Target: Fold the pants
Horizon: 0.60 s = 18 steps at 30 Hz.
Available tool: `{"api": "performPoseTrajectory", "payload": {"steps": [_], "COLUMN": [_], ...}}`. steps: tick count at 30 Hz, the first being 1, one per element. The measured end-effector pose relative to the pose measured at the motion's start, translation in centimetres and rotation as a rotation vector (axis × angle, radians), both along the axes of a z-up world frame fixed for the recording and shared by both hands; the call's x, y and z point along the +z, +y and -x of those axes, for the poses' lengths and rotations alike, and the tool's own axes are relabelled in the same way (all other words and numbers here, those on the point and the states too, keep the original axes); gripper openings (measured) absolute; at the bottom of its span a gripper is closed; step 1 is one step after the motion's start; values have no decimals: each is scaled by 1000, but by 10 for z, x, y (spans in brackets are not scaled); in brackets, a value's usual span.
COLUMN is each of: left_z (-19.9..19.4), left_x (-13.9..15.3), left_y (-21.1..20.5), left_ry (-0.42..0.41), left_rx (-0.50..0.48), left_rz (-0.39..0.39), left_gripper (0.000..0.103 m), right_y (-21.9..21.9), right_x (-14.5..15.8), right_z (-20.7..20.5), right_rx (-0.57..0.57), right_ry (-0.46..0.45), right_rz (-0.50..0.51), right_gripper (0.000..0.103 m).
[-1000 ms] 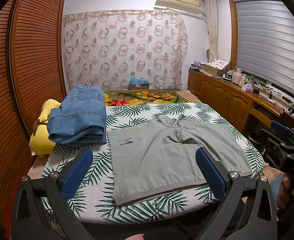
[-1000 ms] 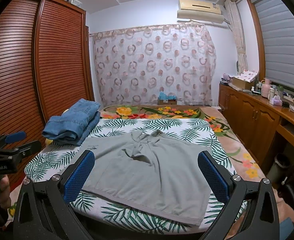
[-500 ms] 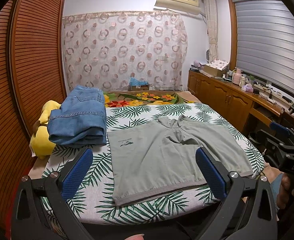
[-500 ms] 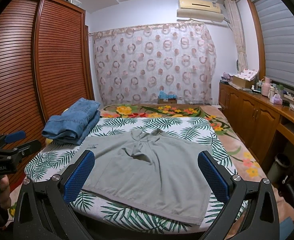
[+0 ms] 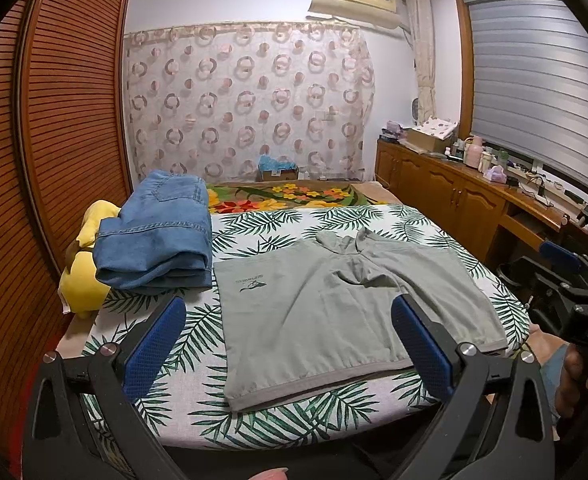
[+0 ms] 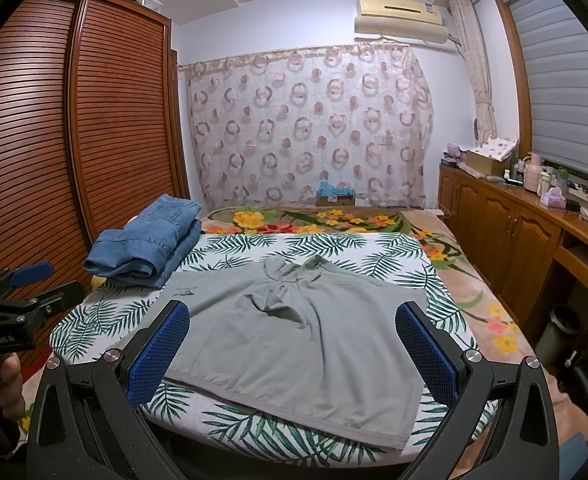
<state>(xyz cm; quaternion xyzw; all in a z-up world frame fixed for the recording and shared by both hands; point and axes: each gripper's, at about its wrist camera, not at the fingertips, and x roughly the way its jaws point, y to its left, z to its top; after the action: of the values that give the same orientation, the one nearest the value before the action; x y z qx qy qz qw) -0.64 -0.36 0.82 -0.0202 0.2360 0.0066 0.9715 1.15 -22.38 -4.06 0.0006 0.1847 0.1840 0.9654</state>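
Note:
Grey-green shorts point(image 5: 333, 308) point(image 6: 294, 328) lie spread flat on the palm-leaf sheet of the bed point(image 5: 198, 332) point(image 6: 373, 248), waistband towards the near edge and a small logo at the left. My left gripper point(image 5: 288, 344) hovers open just short of the bed's near edge, with nothing between its blue pads. My right gripper point(image 6: 292, 348) is likewise open and empty, held above the near edge. Each gripper also shows in the other's view: the right one point(image 5: 561, 276) at the far right, the left one point(image 6: 26, 284) at the far left.
Folded blue jeans point(image 5: 158, 232) point(image 6: 150, 240) rest on the bed's left side beside a yellow plush point(image 5: 86, 264). A slatted wooden wardrobe point(image 5: 54, 120) stands left. Wooden cabinets point(image 5: 453, 196) point(image 6: 505, 240) with clutter run along the right. A patterned curtain point(image 6: 305, 128) hangs behind the bed.

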Motion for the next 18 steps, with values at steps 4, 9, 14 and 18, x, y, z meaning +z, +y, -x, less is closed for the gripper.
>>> {"api": "performPoseTrajectory", "payload": {"steps": [4, 9, 14, 18], "left_z": [0, -1, -1, 0], "left_x": [-2, -2, -3, -2], "left_y": [-1, 0, -1, -1], "left_ry": [2, 1, 2, 1], "left_rx": [1, 0, 0, 0], "left_rz": [-2, -2, -1, -2], "left_gripper": [103, 103, 103, 103], "right_y": [0, 0, 0, -1], "right_x": [0, 0, 0, 0], "right_z": [0, 0, 0, -1], "right_rx": [1, 0, 0, 4], "right_ry": [1, 0, -1, 3], "right_rz": [0, 0, 0, -3], "right_gripper": [103, 103, 103, 103]}}
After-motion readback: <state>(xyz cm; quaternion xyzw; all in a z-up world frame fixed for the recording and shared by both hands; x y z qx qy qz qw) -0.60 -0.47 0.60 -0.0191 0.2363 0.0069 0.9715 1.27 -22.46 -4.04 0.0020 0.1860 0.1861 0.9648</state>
